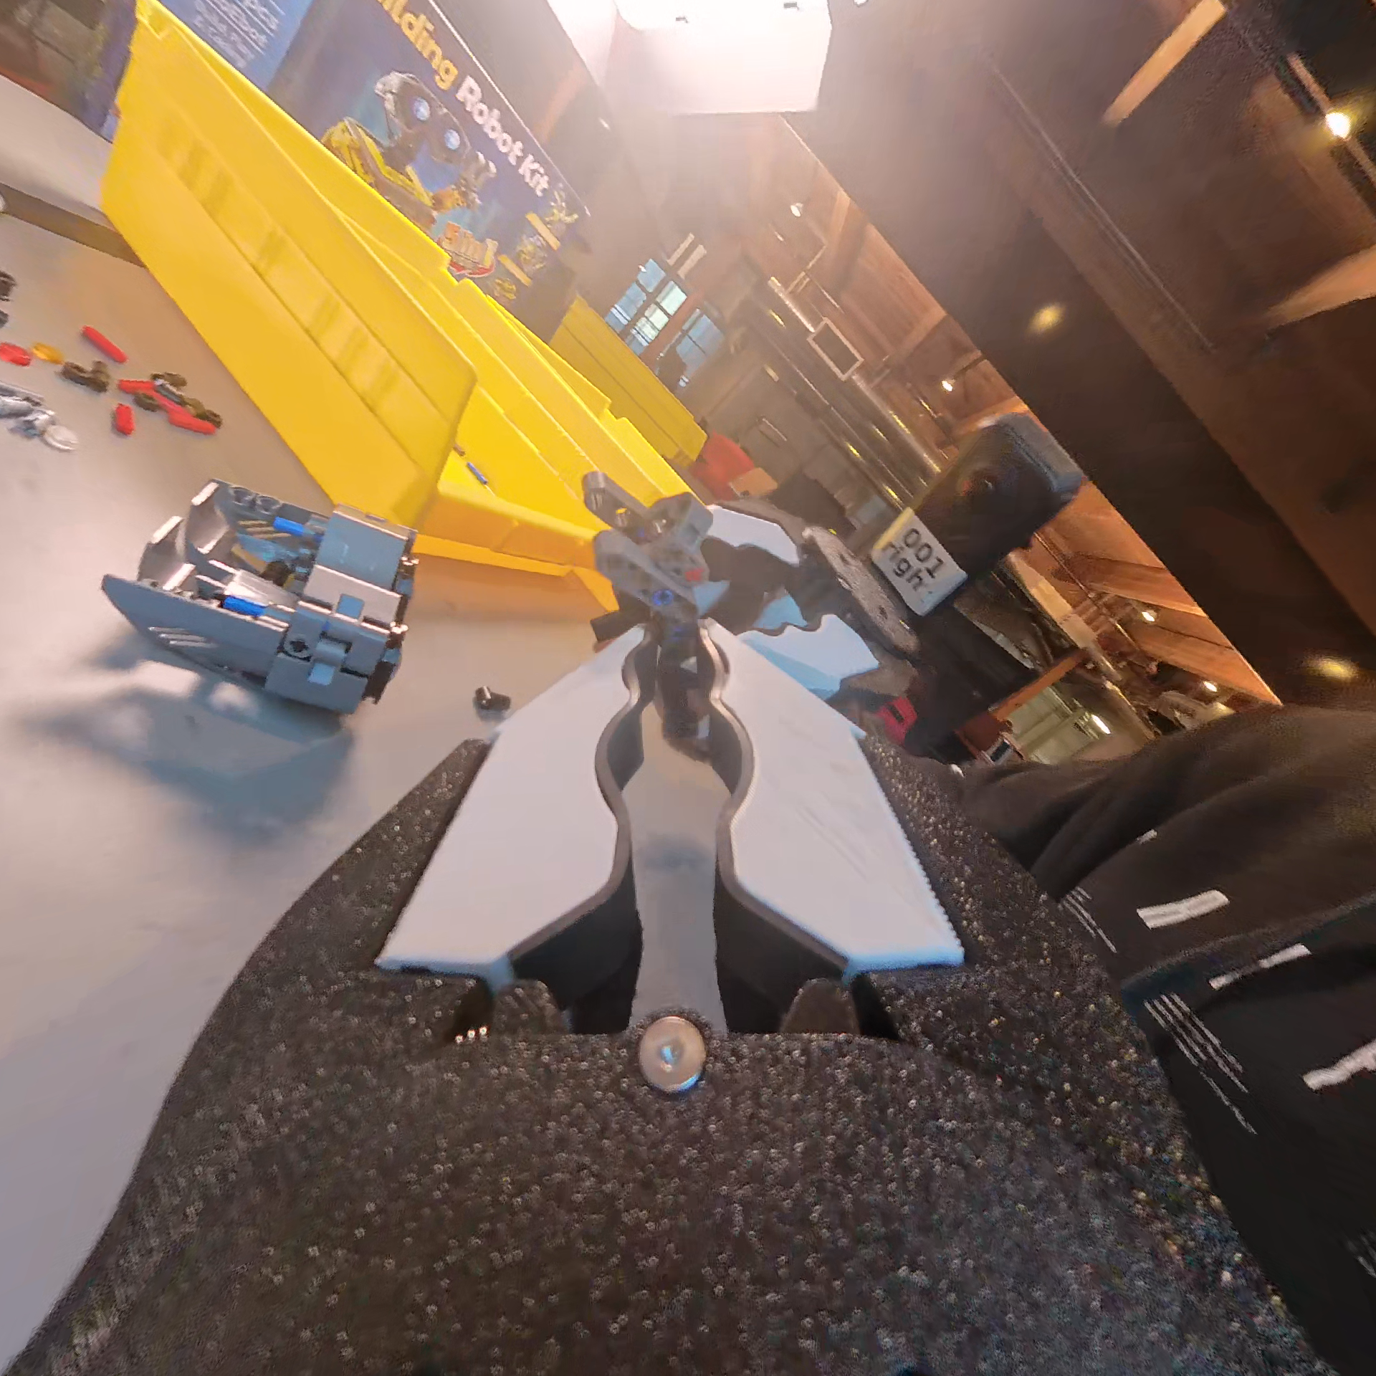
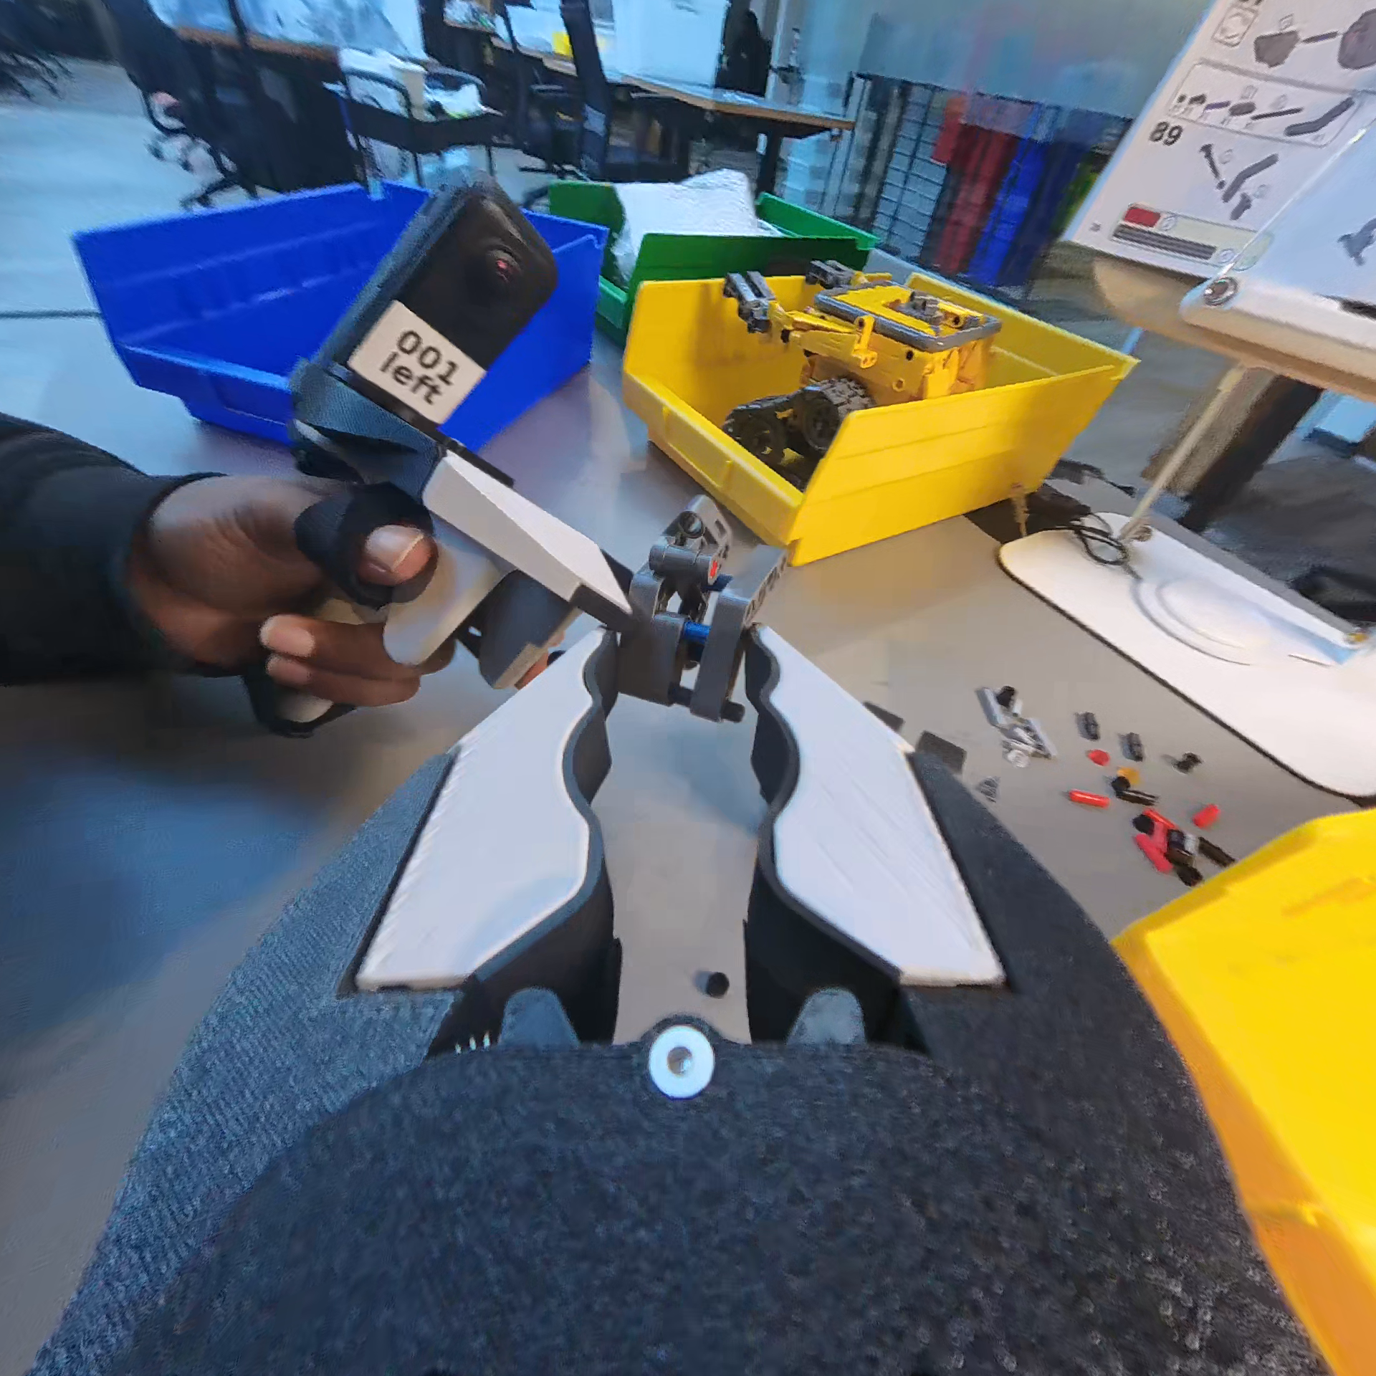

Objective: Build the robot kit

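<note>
A small grey brick assembly (image 2: 715,625) with blue pins is held above the grey table between both grippers. My right gripper (image 2: 681,648) is shut on its lower part, one finger on each side. My left gripper (image 2: 612,599), held by a hand (image 2: 246,581), comes in from the left and meets the assembly's left side. In the left wrist view my left gripper (image 1: 670,642) is nearly closed on the same assembly (image 1: 655,555), with the right gripper (image 1: 759,588) just beyond it.
A yellow bin (image 2: 931,462) holds a yellow tracked model (image 2: 878,357). A blue bin (image 2: 223,298) and a green bin (image 2: 715,253) stand behind. An instruction booklet (image 2: 1228,134) sits on a stand. Loose red and black parts (image 2: 1147,811) lie at the right. A grey sub-build (image 1: 275,603) lies on the table. My two grippers' fingertips are within a few centimetres of each other.
</note>
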`<action>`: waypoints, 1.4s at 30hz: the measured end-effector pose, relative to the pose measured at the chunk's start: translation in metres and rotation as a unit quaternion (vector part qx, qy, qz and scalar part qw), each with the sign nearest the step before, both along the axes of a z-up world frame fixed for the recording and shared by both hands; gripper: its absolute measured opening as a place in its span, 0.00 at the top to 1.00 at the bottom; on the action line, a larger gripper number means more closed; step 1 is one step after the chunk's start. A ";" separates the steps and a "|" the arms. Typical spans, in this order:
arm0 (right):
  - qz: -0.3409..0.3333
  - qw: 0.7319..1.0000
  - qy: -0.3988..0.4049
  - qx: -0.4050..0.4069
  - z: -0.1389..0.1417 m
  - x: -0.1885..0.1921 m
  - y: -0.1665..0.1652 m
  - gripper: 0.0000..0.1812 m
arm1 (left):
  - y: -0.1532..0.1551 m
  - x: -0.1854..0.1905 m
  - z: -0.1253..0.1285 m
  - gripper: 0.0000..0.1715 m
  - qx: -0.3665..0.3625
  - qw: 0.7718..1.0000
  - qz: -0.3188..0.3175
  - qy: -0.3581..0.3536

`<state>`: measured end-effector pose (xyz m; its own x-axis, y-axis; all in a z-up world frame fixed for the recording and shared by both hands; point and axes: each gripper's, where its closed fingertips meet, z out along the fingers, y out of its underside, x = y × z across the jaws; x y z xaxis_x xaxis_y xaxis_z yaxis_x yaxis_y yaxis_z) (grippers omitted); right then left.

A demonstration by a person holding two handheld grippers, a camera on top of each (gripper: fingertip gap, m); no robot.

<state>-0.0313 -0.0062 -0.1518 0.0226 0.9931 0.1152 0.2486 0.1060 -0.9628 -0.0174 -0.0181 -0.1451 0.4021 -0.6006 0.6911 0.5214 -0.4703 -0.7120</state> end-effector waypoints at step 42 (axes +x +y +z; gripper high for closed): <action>0.235 0.971 0.004 0.052 0.007 0.032 -0.080 0.83 | -0.067 0.029 0.008 0.81 0.289 0.878 -0.111 0.365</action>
<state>0.0006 -0.0859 -0.1443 -0.4285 0.8771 0.2171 0.1412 0.3023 -0.9427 0.0119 -0.0848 -0.1367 0.4408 -0.8852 -0.1486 -0.2327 0.0472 -0.9714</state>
